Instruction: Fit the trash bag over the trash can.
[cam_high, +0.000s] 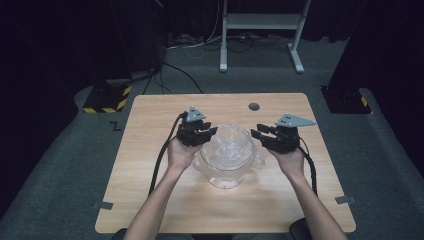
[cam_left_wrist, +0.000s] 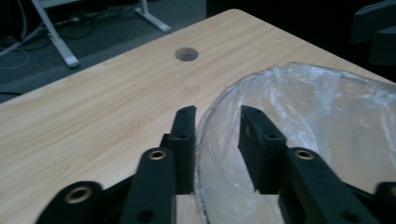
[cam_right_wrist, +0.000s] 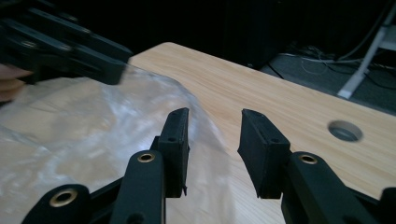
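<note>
Clear plastic, crinkled, is lining a transparent bowl (cam_high: 227, 155) that is sitting near the middle of the wooden table (cam_high: 150, 200). I am seeing my left gripper (cam_left_wrist: 218, 122) straddling the bowl's rim (cam_left_wrist: 205, 135), jaws spread, one finger outside and one inside over the liner (cam_left_wrist: 327, 116). My right gripper (cam_right_wrist: 215, 123) is hovering at the bowl's opposite side, jaws likewise spread, with plastic film just beside its left finger; whether it is touching, I cannot tell. Each hand (cam_high: 181, 154) is gripping its tool from below. A round hole (cam_high: 254, 106) is lying beyond the bowl.
</note>
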